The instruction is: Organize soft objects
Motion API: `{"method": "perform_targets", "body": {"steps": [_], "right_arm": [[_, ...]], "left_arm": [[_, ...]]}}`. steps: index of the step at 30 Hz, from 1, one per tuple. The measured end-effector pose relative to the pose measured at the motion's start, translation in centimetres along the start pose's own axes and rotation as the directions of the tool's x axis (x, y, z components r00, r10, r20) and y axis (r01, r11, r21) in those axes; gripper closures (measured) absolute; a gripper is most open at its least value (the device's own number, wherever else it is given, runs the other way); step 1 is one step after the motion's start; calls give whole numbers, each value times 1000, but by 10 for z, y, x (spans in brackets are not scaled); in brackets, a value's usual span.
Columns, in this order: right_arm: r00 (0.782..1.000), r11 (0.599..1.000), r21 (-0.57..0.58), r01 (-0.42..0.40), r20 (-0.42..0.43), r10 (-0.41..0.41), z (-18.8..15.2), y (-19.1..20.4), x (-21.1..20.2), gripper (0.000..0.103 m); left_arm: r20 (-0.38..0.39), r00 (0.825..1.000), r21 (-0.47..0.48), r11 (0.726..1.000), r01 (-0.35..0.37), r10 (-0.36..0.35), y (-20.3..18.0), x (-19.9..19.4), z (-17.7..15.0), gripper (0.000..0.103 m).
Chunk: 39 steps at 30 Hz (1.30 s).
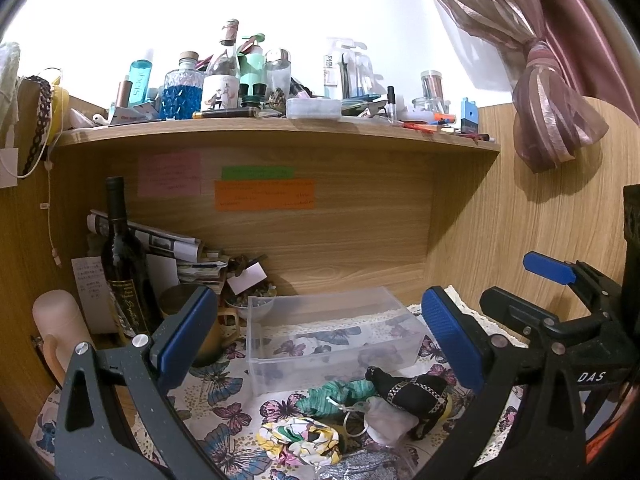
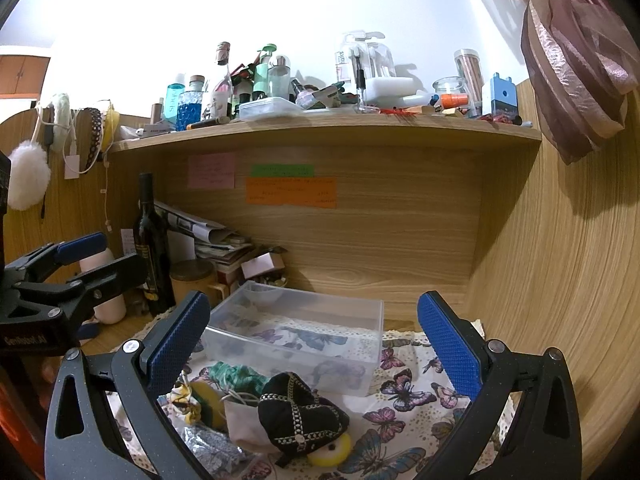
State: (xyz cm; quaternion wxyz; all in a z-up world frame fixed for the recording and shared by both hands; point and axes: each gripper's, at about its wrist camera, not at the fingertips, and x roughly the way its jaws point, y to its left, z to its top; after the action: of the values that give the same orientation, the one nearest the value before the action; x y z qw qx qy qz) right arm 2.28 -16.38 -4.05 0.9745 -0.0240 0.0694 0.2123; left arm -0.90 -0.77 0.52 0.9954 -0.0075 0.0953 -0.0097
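Wood-grain panels wall in the table (image 1: pixel 352 276) you are working at, with a cluttered shelf (image 1: pixel 280 130) of bottles overhead and coloured notes (image 1: pixel 264 195) stuck to the back panel. Spread over the table is a butterfly-print cloth (image 2: pixel 404 396), and on it stands a clear plastic bin (image 1: pixel 320 332) holding no soft items. Your left tool (image 1: pixel 320 340) hangs over the cloth with its blue pads spread wide and nothing between them. Your right tool (image 2: pixel 316 344) is likewise wide open and holds nothing. Just in front of the bin lies the pile of soft objects: a black pouch with chain trim (image 2: pixel 298 414), a green scrunchie (image 1: pixel 336 394) touching the bin's near wall, a yellow floral scrunchie (image 1: pixel 300 438), a pale drawstring bag (image 1: pixel 386 420) and a silver-grey knit piece (image 2: pixel 212 450) at the near edge. A yellow round item (image 2: pixel 330 454) peeks out under the black pouch. Left of the bin stand a dark wine bottle (image 1: pixel 122 264) and a stack of papers (image 1: pixel 176 248).
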Motion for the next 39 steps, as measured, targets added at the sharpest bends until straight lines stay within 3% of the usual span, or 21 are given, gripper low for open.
{"method": "perform_targets", "body": {"steps": [13,19,26,33,35,39], "right_arm": [[999,999,21,-30,-16,30,-2,-1,3,0],[996,998,37,-48,-70,51,-12,-4,14,0],[976,995,69,-66,-203,79,-41,-9,37,0],[932,989,121,-89,-340,126,-72,-18,62,12],[919,986,137,-100,-366,144,-79,-20,69,17],[898,983,142,-116,-407,165,-89,-17,79,19]], "left_arm": [[-25,1000,10,1000,0,0,-1,8,-5,0],[-144,990,-33,999,7,-12,17,30,-25,0],[-336,942,-85,996,-34,3,40,61,-66,0],[-426,905,-115,992,-46,-8,47,73,-98,0],[-443,896,-114,993,-34,-20,43,76,-104,4],[-485,874,-108,994,-15,-40,37,88,-112,22]]}}
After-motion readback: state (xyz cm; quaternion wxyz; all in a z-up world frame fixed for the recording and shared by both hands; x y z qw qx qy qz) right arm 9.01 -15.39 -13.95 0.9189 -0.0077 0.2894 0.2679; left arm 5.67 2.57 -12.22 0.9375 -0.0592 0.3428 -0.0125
